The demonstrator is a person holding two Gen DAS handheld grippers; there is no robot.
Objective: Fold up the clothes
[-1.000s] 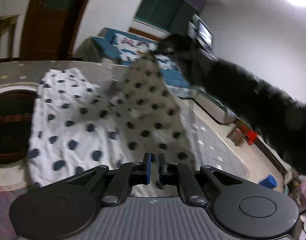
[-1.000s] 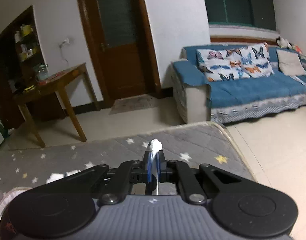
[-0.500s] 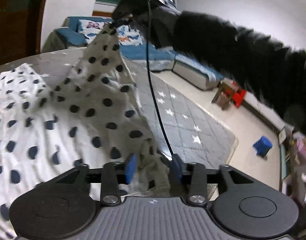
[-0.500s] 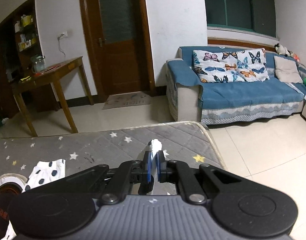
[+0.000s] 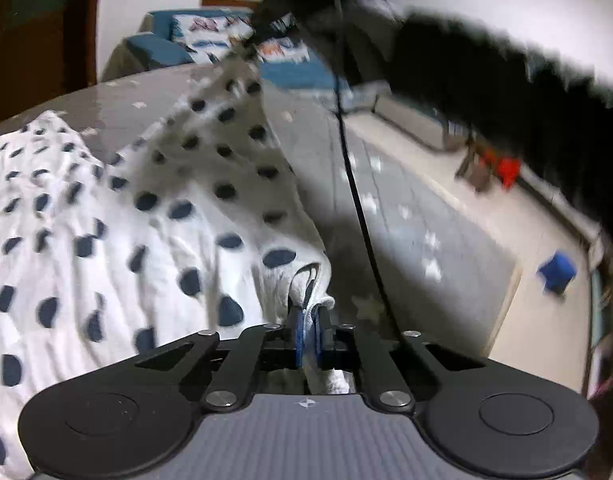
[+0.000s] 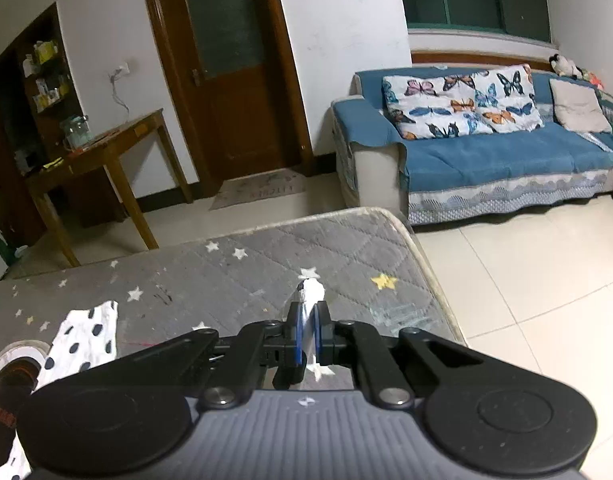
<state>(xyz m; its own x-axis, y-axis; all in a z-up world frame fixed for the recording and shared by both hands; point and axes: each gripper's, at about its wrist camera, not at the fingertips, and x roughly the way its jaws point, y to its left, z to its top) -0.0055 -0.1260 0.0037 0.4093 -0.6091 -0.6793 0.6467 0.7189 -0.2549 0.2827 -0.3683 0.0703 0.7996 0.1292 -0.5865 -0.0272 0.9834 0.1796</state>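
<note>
Two tools each pinch white polka-dot garment (image 5: 146,216) edges: left tool (image 5: 308,334) near, right tool (image 6: 306,334) far, cloth lifted above the grey star mattress (image 6: 266,264). Either thin bite could slip, dropping an edge; uneven pulling would skew the fold.

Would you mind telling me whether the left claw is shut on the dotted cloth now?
Shut: the left claw pinches a white hem of the dotted cloth between its blue pads.

garment (image 5: 154,216): soft crinkled cloth | mattress (image 6: 346,248): quilted matt fabric | door (image 6: 234,60): glossy wood
</note>
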